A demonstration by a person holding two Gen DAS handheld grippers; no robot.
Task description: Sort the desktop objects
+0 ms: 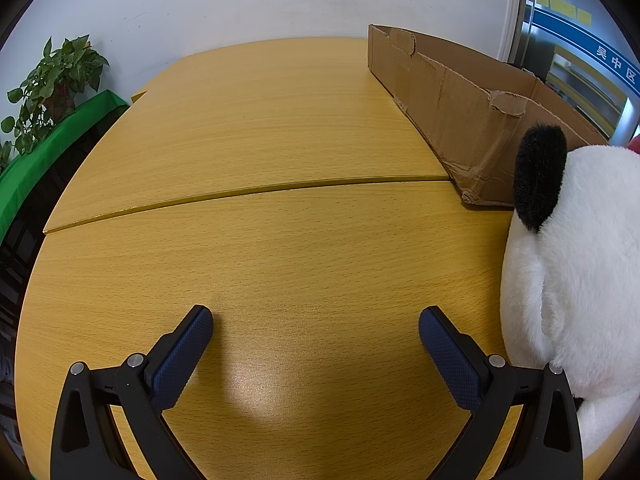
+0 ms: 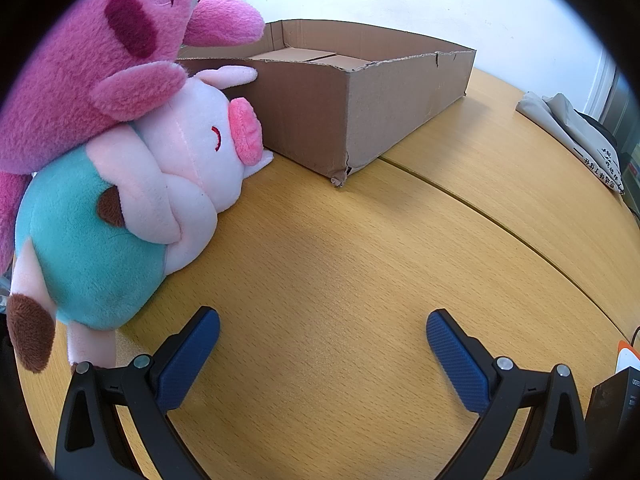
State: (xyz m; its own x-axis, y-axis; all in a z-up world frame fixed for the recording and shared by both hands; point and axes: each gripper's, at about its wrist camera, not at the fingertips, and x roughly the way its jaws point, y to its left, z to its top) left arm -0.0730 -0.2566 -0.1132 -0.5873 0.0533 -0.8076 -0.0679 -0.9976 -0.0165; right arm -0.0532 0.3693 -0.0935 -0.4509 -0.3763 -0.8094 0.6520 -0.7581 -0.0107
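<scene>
In the left wrist view, my left gripper (image 1: 316, 320) is open and empty over the wooden table (image 1: 260, 128). A white plush panda with a black ear (image 1: 576, 264) lies just right of its right finger. A low open cardboard box (image 1: 460, 108) stands behind the panda. In the right wrist view, my right gripper (image 2: 323, 322) is open and empty. A pink plush pig in a teal shirt (image 2: 132, 204) lies to its left, with a magenta plush bear (image 2: 92, 64) on top of it. The cardboard box (image 2: 340, 112) stands behind them.
A potted plant (image 1: 56, 84) and a green cloth (image 1: 48, 148) sit off the table's left edge. A seam (image 1: 240, 196) crosses the table. In the right wrist view, a grey bag (image 2: 576, 136) lies at the far right and a dark box (image 2: 616, 404) at the near right.
</scene>
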